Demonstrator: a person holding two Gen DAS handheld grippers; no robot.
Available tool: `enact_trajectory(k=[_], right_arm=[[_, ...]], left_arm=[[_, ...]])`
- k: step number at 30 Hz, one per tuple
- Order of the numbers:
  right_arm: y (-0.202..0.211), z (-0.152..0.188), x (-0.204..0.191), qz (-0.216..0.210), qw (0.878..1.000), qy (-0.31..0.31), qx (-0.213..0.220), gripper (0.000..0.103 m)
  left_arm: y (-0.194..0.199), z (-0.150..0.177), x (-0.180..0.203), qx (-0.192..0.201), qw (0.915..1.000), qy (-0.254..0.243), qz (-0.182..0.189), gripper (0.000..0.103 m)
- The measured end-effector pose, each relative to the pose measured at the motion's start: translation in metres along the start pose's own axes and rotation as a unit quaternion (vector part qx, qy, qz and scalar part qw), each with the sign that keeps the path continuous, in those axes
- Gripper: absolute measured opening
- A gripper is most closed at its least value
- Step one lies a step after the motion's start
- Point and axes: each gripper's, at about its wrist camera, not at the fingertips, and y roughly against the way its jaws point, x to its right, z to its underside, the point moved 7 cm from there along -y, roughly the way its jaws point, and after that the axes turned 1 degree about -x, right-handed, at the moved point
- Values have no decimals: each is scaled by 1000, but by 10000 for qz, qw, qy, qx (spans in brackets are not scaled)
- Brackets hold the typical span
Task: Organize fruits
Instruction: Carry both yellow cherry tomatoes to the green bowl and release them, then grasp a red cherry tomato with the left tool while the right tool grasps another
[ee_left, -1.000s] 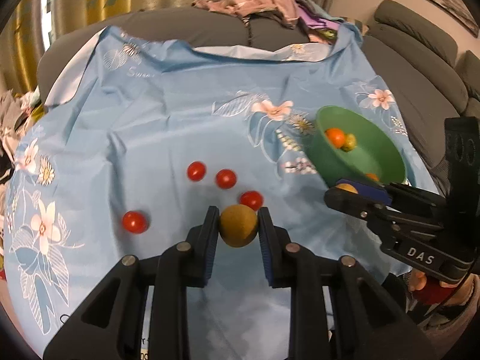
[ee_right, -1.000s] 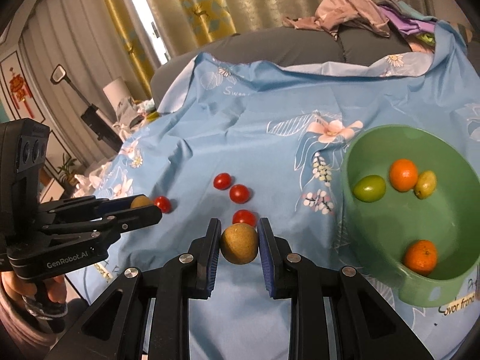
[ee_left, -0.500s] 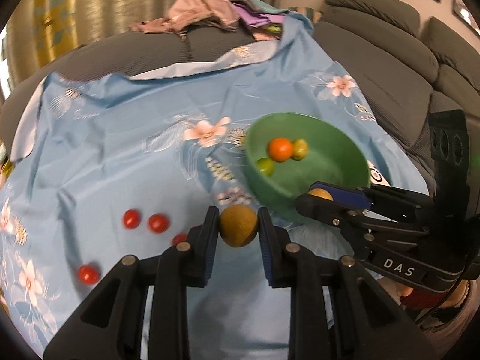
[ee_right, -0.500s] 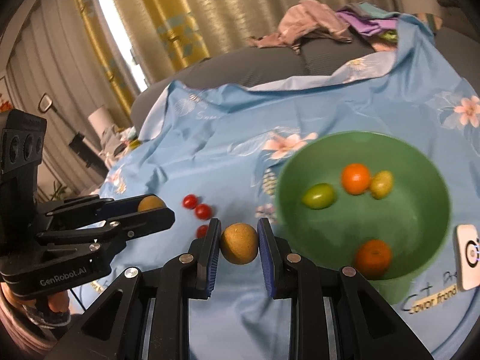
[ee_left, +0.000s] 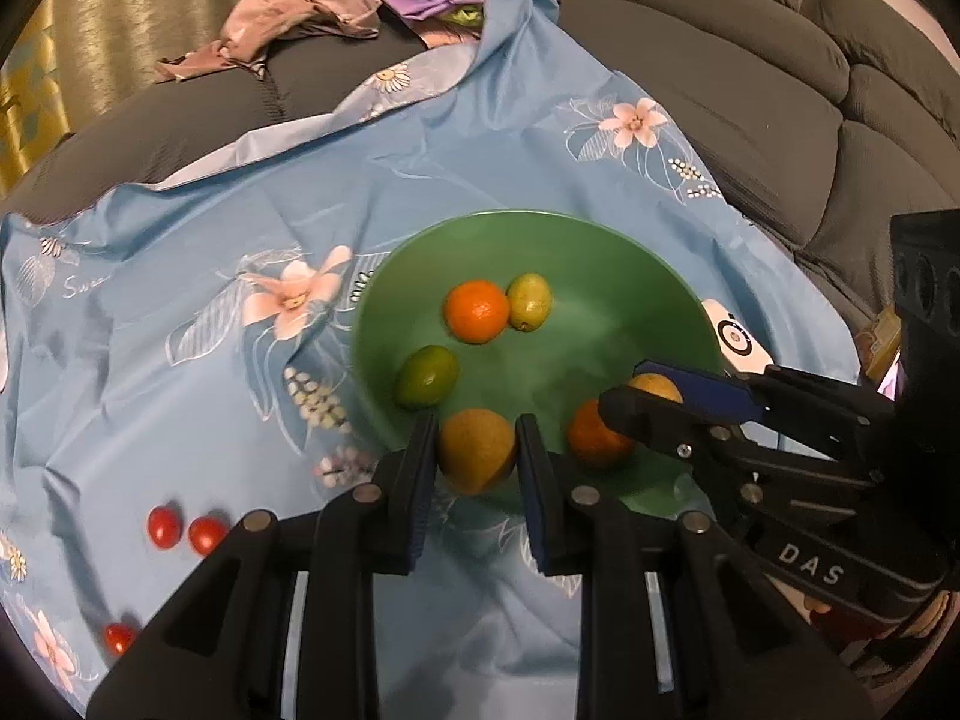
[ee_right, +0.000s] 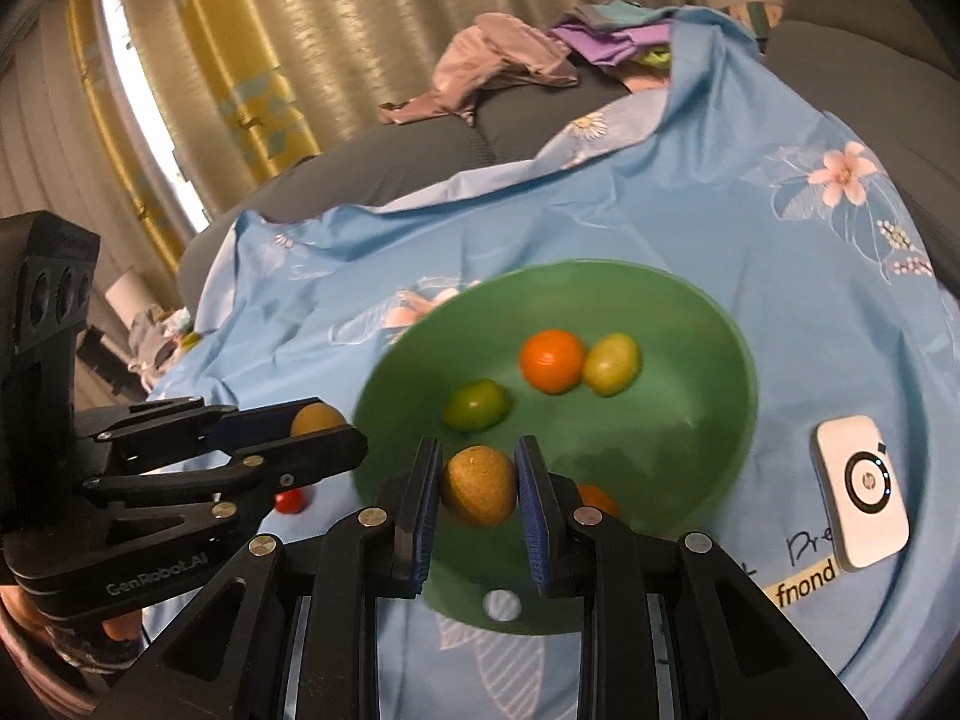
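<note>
While clamped between each gripper's jaws, brown fruit (ee_left: 477, 450) (ee_right: 479, 493), over green bowl (ee_left: 630, 276) rim

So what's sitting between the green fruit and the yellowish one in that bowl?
In both views, an orange lies between the green fruit and the yellowish fruit, inside the green bowl.
</note>
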Motion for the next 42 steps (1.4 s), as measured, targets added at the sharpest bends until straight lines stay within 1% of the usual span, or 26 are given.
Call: enact_trajectory(k=[5, 10, 12, 15, 16, 18, 20, 21, 22, 23, 25, 28, 31, 35, 37, 39, 42], right_arm=[[-3, -2, 10, 48, 10000, -50, -17, 27], [-5, -2, 15, 87, 9999, -95, -34, 27], [-5, -2, 16, 73, 9999, -106, -38, 27], [-3, -2, 15, 92, 9999, -83, -8, 27], [-2, -3, 14, 101, 9999, -68, 2, 27], [1, -3, 13, 122, 9999, -37, 33, 27], [4, -4, 10, 118, 9999, -26, 55, 27], [6, -4, 9, 118, 9999, -25, 65, 27], [7, -4, 8, 111, 9999, -25, 76, 27], [10, -4, 6, 82, 9999, -21, 98, 28], [14, -5, 1, -10, 9999, -3, 132, 28], [19, -3, -11, -185, 9997, 97, 146, 29], [19, 2, -29, -397, 9987, 325, 60, 30], [14, 12, -58, -658, 9957, 643, -100, 31], [11, 18, -73, -773, 9935, 812, -191, 32], [7, 23, -86, -874, 9909, 978, -291, 36], [-1, 33, -101, -988, 9875, 1138, -461, 38]], left_arm=[[-16, -4, 2, -142, 9999, -55, -47, 26], [-24, -1, 1, -251, 9996, -38, -121, 25], [-25, -1, 1, -253, 9996, -34, -128, 28], [-22, -2, 1, -208, 9997, -15, -130, 42], [-20, -2, 0, -188, 9997, -8, -146, 48], [-15, -2, 0, -132, 9998, -2, -158, 50], [-8, -1, -2, -79, 9998, 28, -191, 59], [-2, 1, -4, -32, 9997, 66, -214, 61], [3, 2, -7, -2, 9997, 109, -211, 65], [6, 4, -9, 10, 9996, 147, -220, 72], [18, 11, -18, 56, 9991, 265, -321, 78], [36, 30, -37, 87, 9975, 497, -495, 78], [54, 56, -67, 65, 9940, 813, -734, 78], [72, 102, -108, -113, 9852, 1304, -1107, 78], [79, 123, -125, -191, 9803, 1545, -1219, 78], [84, 141, -138, -254, 9756, 1751, -1304, 78], [92, 166, -154, -315, 9690, 2043, -1352, 78]])
